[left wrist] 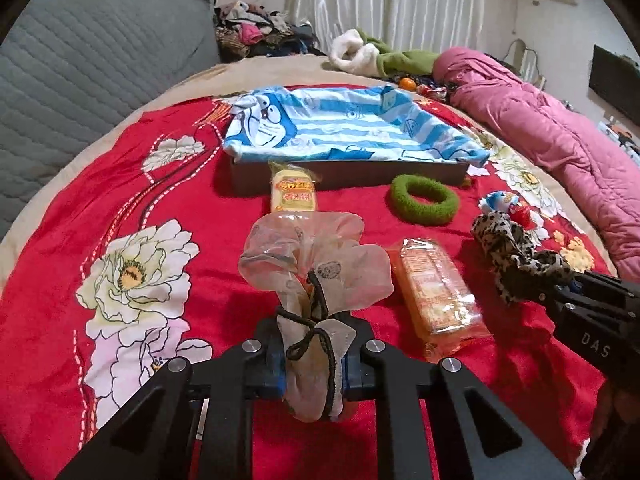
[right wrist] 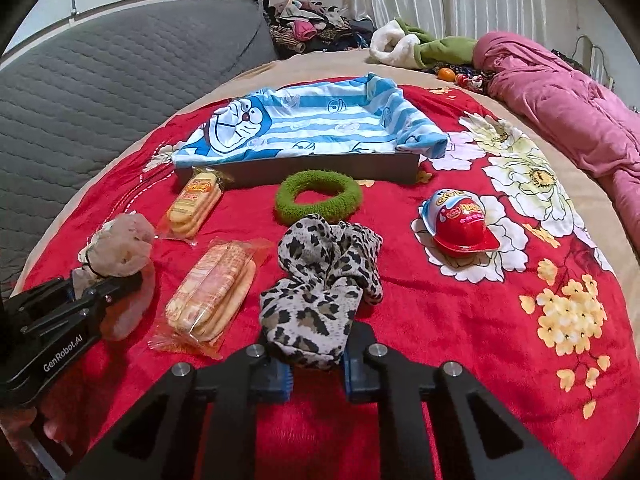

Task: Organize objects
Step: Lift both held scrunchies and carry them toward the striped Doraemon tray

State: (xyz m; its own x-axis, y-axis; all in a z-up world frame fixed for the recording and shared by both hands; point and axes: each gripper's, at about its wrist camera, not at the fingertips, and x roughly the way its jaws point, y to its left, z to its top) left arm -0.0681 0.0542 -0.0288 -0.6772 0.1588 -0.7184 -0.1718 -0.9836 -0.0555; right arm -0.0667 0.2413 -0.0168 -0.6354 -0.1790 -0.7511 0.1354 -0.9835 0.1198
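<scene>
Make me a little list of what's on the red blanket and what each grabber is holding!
left gripper: shut on the sheer scrunchie
right gripper: shut on the leopard scrunchie
green ring: lying in front of the box
box: lined with a blue striped cartoon cloth
cracker packs: one near the box, one nearer the grippers
red and white toy egg: on a flower print, right side

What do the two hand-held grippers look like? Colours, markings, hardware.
Both match: the left hand-held gripper and the right hand-held gripper have black angular linkage frames, silver round pivot bolts and blue ribbed pads. White lettering marks the bodies: "GenRobot.AI" on the left, "DAS" on the right.
</scene>
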